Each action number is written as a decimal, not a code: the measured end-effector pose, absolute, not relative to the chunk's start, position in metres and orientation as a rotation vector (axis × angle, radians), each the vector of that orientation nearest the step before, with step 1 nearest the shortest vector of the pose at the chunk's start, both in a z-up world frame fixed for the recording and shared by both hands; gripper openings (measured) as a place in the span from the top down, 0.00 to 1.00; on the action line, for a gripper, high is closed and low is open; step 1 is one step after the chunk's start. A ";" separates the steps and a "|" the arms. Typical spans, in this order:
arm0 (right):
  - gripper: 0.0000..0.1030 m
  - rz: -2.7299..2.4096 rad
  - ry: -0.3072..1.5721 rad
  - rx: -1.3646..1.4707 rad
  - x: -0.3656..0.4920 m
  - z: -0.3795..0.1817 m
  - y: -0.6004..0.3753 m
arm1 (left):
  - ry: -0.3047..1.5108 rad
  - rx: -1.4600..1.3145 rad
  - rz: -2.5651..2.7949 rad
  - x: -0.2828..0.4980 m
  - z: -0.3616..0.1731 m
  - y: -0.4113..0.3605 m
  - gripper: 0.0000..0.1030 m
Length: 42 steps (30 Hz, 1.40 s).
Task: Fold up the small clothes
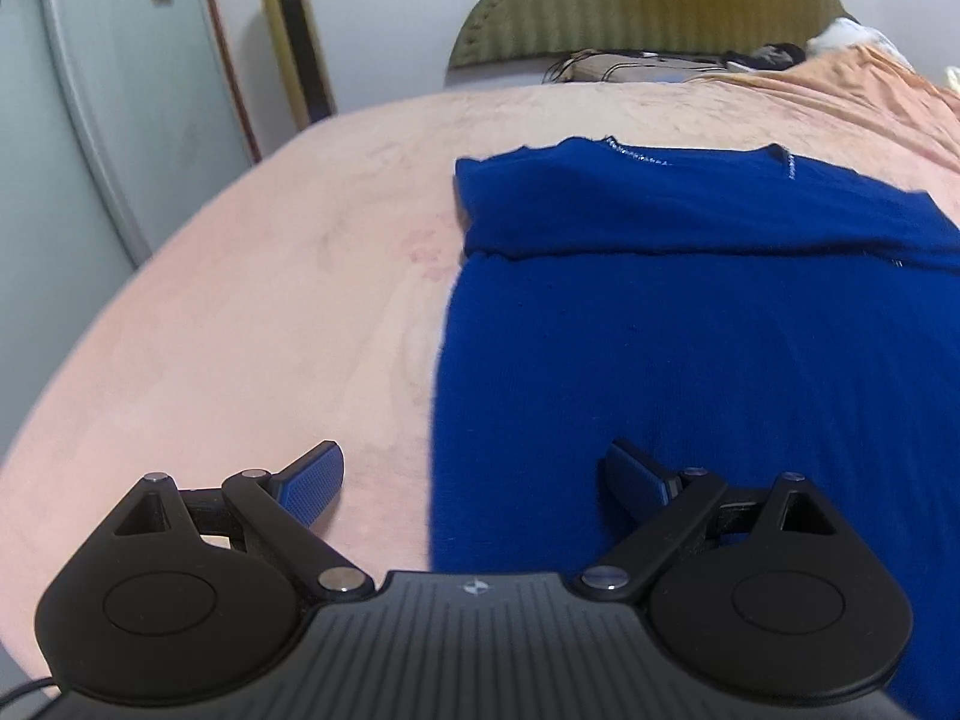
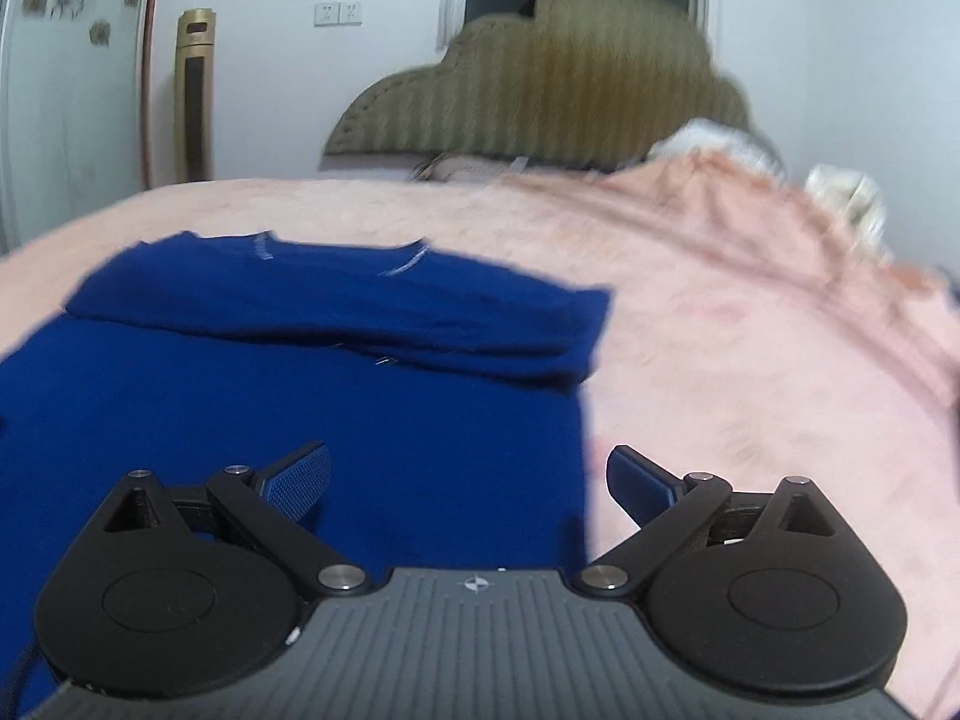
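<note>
A royal-blue knit garment (image 1: 708,348) lies flat on the pink bedspread (image 1: 252,312), its far end with the neckline folded over into a band across the body. My left gripper (image 1: 474,480) stands open above the garment's left edge, one finger over the bedspread, the other over the cloth, nothing between them. The right wrist view shows the same garment (image 2: 312,384) on the bedspread (image 2: 750,360). My right gripper (image 2: 468,480) is open over the garment's right edge, its jaws wide apart with only the cloth and bedspread below.
An olive padded headboard (image 1: 648,0) backs the bed, with cables and small items (image 1: 636,63) at its foot. A rumpled orange-pink blanket (image 2: 798,228) and pale bedding (image 2: 846,198) lie far right. A gold tower fan (image 1: 294,30) and a frosted glass panel (image 1: 90,120) stand to the left.
</note>
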State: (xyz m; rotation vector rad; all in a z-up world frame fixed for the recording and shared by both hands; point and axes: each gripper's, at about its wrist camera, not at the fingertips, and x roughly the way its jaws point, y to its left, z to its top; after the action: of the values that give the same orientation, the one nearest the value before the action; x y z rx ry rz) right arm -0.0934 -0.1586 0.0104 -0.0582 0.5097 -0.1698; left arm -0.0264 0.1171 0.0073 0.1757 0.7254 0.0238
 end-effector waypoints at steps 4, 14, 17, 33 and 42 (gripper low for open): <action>0.01 -0.174 0.541 0.027 -0.092 0.005 -0.173 | 0.739 0.160 0.032 -0.029 0.008 0.137 0.08; 0.01 -0.220 0.535 -0.056 -0.098 0.011 -0.170 | 0.759 0.129 0.043 -0.029 0.006 0.147 0.08; 0.01 -0.151 0.569 0.037 -0.098 0.013 -0.180 | 0.760 0.128 0.043 -0.029 0.007 0.147 0.08; 0.01 -0.106 0.581 0.174 -0.134 0.021 -0.215 | 0.777 0.103 0.050 -0.025 0.010 0.157 0.08; 0.01 -0.035 0.656 0.235 -0.144 0.011 -0.228 | 0.792 0.107 0.030 -0.023 0.008 0.157 0.08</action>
State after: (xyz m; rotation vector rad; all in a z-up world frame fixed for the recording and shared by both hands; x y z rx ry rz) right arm -0.1442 -0.2283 0.0108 0.2346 0.6559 -0.0351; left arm -0.0233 0.1573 0.0079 0.1073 0.7922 0.0301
